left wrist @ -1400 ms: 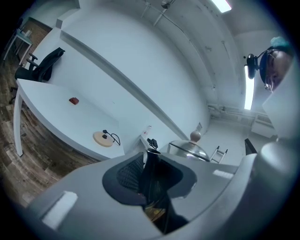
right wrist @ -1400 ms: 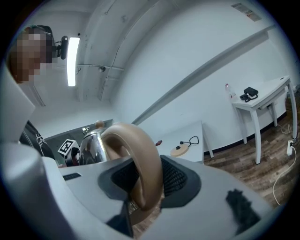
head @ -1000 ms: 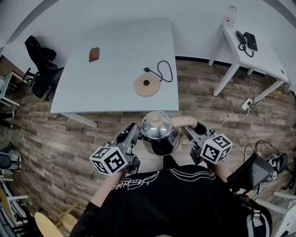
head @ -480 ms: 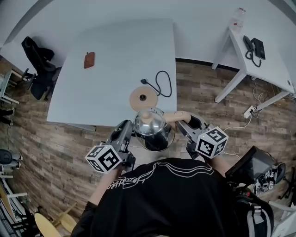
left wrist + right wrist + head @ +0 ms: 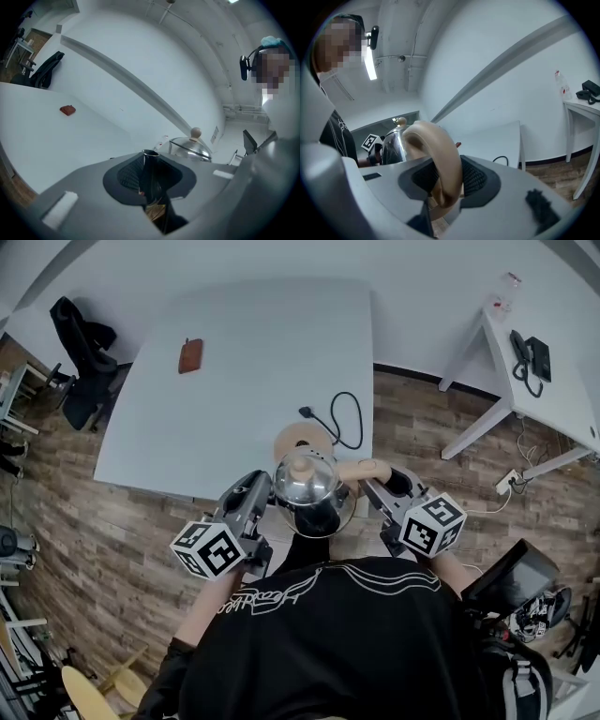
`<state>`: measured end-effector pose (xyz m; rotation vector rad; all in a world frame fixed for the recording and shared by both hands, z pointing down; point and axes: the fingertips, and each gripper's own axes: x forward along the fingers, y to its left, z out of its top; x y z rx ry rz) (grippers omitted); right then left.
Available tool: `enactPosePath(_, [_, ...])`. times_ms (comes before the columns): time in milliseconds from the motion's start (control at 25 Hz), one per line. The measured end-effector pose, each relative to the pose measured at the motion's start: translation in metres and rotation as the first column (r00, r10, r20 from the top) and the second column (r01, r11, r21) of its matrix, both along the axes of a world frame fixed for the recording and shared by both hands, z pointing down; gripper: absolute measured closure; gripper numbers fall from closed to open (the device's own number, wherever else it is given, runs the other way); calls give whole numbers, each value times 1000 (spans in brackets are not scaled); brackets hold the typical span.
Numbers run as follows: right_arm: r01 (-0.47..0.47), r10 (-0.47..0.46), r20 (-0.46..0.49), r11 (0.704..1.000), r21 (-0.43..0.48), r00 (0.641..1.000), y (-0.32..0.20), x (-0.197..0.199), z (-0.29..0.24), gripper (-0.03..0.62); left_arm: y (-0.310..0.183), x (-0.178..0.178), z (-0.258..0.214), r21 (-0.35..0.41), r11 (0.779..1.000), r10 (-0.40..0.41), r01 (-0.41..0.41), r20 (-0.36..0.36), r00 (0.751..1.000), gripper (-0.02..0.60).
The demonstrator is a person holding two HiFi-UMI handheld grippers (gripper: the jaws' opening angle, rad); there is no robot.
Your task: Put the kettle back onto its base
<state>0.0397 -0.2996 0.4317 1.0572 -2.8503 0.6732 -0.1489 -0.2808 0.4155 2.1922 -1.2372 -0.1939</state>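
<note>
Left gripper (image 5: 263, 486) fingers pinch the kettle (image 5: 307, 480) by its dark spout (image 5: 149, 168). Right gripper (image 5: 372, 487) fingers clamp the tan handle (image 5: 440, 157). Kettle held up at the table (image 5: 234, 352) near edge, hiding part of the round base (image 5: 287, 436). Cord (image 5: 343, 416) just beyond.
</note>
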Motion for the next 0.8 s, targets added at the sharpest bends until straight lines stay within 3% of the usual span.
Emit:
enactPosePath(280, [35, -36, -66, 999, -5, 997, -37, -11, 15, 467, -54, -7, 8, 48, 995, 83, -84, 33, 996, 523])
enactPosePath(480, [61, -66, -114, 997, -41, 991, -91, -32, 39, 470, -118, -26, 30, 21, 992, 124, -125, 50, 991, 523])
enactPosePath(800, [161, -157, -245, 987, -7, 957, -99, -41, 58, 479, -133, -26, 34, 59, 982, 173, -180, 113, 978, 526])
